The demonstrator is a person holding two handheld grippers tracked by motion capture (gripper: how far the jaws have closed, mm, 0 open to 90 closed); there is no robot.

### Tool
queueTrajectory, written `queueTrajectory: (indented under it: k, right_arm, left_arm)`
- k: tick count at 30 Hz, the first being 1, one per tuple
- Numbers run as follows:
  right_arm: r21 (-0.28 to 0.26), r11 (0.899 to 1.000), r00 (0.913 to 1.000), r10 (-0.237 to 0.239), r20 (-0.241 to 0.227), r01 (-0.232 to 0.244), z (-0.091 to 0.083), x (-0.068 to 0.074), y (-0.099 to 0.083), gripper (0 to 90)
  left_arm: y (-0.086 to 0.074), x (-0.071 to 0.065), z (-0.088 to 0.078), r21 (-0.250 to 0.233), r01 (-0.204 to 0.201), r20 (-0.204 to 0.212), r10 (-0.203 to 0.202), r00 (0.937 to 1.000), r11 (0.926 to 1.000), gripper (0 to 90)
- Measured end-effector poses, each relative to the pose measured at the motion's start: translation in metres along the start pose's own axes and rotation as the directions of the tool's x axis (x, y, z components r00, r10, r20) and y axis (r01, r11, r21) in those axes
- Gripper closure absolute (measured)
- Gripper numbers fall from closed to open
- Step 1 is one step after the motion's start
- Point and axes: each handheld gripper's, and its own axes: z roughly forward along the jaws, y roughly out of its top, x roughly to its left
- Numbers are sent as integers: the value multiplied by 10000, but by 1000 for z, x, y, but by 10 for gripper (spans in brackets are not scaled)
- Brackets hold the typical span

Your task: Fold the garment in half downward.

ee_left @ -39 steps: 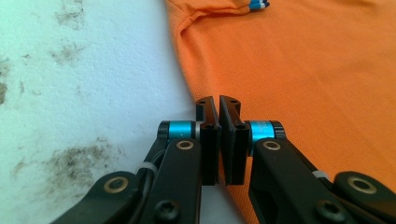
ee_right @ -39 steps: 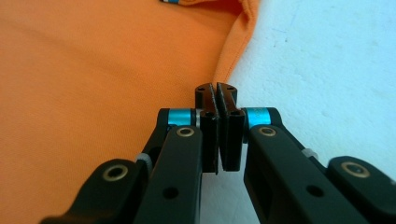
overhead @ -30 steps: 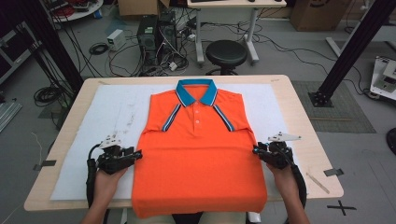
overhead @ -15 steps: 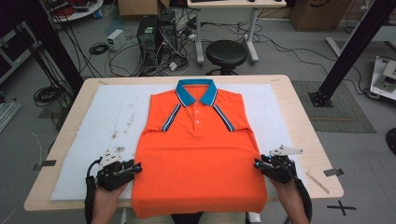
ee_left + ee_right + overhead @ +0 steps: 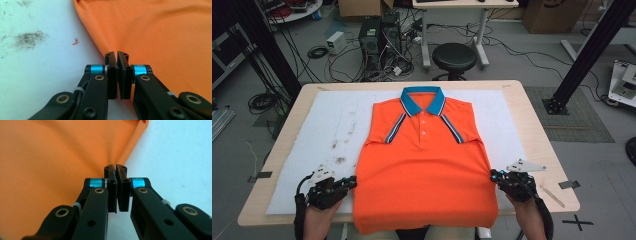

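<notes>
Slid down both side edges of the shirt toward the hem since a second ago, left gripper and right gripper just clamped shut on fabric, pinched flat on the mat, likely for folding.

White mat covers wooden table, dark smudges on mat's left part. Black stool just past table's far edge, computer tower and loose cables on floor to its left. Black frame post stands far right, cardboard box behind it.
</notes>
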Motion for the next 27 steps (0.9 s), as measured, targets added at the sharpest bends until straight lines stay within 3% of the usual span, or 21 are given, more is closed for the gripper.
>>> queueTrajectory:
  k: [5,6,10,11,12,13,16,19,22,24,27]
  right_arm:
    - [-210,9998,9999,53,-89,-55,-16,5,-4,887]
    - [-268,9996,10000,15,-89,-18,-20,7,-5,887]
    - [-471,9989,10000,-13,-79,9,-31,14,-6,880]
    - [-560,9984,10000,35,-60,-38,-33,15,-5,852]
    - [-663,9978,10000,18,39,-15,-32,15,-5,798]
    - [-612,9981,9999,120,46,-117,-31,15,-4,770]
    - [-425,9989,9998,209,34,-208,-25,16,-4,712]
    - [-119,9995,9995,306,-93,-307,-18,15,-6,653]
    - [424,9978,9987,506,-99,-501,-6,13,-10,625]
    - [720,9962,9987,504,-78,-497,2,12,-14,625]
    - [824,9951,9984,560,-113,-549,7,11,-16,670]
  left_arm:
    - [-3,0,-12,-87,167,328,-164,9993,9998,870]
    - [-2,-1,-20,-226,347,533,-334,9980,9991,870]
    - [-1,-5,-26,-488,299,627,-269,9977,9984,852]
    - [0,-4,-25,-561,247,556,-215,9982,9981,796]
    - [1,-3,-23,-512,355,440,-332,9985,9981,668]
    - [2,-2,-20,-485,429,415,-409,9983,9979,580]
    - [1,-1,-11,-282,412,356,-401,9986,9988,545]
    - [0,-1,-5,-79,397,313,-394,9987,9992,535]
    - [-2,-1,11,421,386,211,-395,9990,9984,535]
    - [-4,-3,15,459,267,121,-273,9996,9986,537]
    - [-5,-5,14,442,-14,-167,22,9999,9990,611]
